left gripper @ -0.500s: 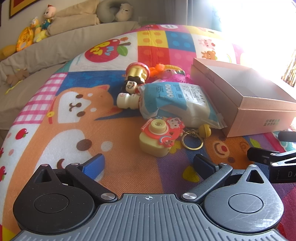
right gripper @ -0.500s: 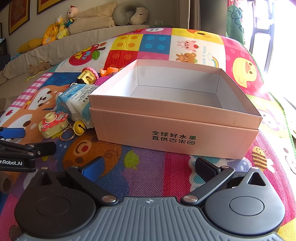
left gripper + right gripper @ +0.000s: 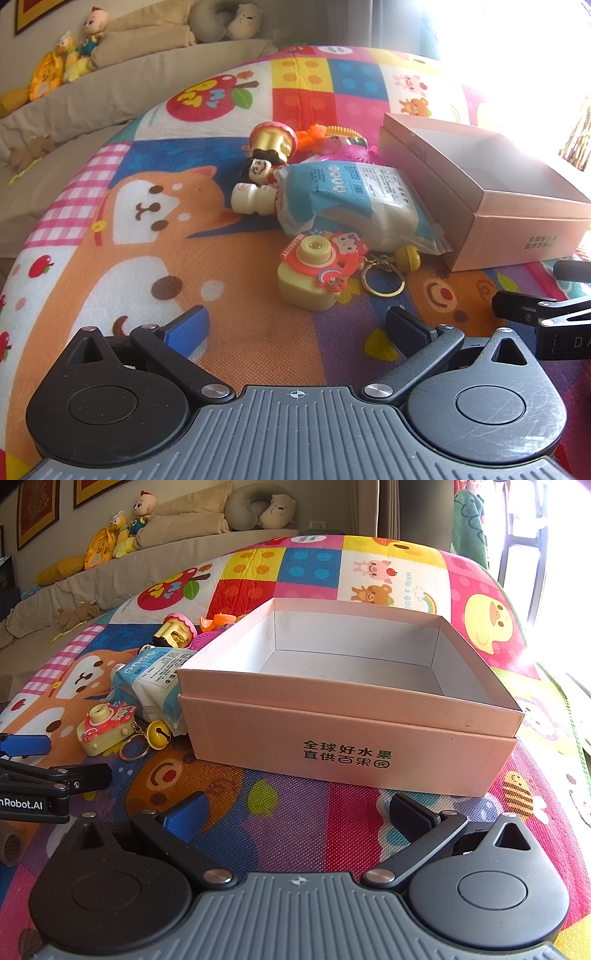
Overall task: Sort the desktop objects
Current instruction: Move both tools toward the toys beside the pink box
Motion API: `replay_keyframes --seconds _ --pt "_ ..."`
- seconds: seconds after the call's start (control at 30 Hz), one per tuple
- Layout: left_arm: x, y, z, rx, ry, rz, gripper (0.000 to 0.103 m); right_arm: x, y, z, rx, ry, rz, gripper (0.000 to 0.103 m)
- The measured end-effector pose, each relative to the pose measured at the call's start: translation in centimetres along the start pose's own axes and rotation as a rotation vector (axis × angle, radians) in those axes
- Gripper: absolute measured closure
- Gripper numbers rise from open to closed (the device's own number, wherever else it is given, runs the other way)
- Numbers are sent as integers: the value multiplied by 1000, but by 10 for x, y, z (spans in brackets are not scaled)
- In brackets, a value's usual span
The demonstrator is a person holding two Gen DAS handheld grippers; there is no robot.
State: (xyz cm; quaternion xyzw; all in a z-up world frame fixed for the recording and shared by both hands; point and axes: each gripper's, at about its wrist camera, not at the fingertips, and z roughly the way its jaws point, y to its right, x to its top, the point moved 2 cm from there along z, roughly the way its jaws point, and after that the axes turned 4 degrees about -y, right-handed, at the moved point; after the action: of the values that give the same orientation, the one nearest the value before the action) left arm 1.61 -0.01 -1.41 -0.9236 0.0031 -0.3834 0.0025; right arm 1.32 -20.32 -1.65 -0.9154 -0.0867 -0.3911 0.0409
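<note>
A: Biggest first: patchwork play mat (image 3: pixel 306 568) under everything, cartoon animals all over. On it, right of centre, pink cardboard box (image 3: pixel 347 738), open top, nothing inside as far as visible.

B: Next down in size?

A: Blue-and-white pouch (image 3: pixel 354 199), lying flat just left of the box, one corner touching or nearly touching the box wall; cream cap pointing left. Beyond it, a gold-and-pink figurine (image 3: pixel 271 147) on its side, then an orange and magenta toy (image 3: pixel 332 144) tucked against the far box corner, details unclear.

B: And closest?

A: Yellow toy camera keychain (image 3: pixel 314 273), near side of the pouch, ring and small bell (image 3: pixel 408 256) trailing right toward the box.

B: Claws?

A: Left gripper (image 3: pixel 295 328) spread wide, holding nothing, aimed at the camera toy from just short of it. Right gripper (image 3: pixel 295 812) also spread wide and bare, facing the box's near wall.

B: Risks from here?

A: Probably a grab for the camera toy first. Danger of pinching only the rubbery front plate, so a slip on lifting. Dangling ring and bell likely to snag the pouch edge or catch the box rim on the way over. Pouch soft and squashy: a push instead of a clean grip, shoving it against the box. Glare at far right hiding that box edge, so a misjudged drop possible.
</note>
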Motion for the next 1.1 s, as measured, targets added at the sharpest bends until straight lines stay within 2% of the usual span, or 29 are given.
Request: replay_keyframes --seconds 0.2,0.37,0.5,0.63,0.8,0.87,0.97,1.03,1.1 --pt "2 -2 0 -20 -25 1 0 -2 -6 -9 -48 -65 51 0" --pt "3 -3 0 -31 -38 20 0 -5 -7 -9 -52 -59 53 0" --pt "2 -7 -4 -64 -24 17 0 -4 -7 -9 -54 -59 53 0" --pt "7 -10 -7 -129 5 -3 0 -3 -6 -8 -50 -65 52 0" --pt "21 0 -3 -49 65 84 0 -4 -7 -8 -50 -62 51 0" --pt "24 -2 1 -58 63 75 0 -4 -6 -9 -47 -60 53 0" --pt "27 -9 3 -111 56 44 0 -5 -7 -10 -44 -58 46 0" --pt "31 -18 -2 -111 75 15 0 -5 -8 -12 -24 -57 31 0" --pt "36 -34 -8 -62 91 -29 0 -4 -21 -20 102 -39 -61 0"
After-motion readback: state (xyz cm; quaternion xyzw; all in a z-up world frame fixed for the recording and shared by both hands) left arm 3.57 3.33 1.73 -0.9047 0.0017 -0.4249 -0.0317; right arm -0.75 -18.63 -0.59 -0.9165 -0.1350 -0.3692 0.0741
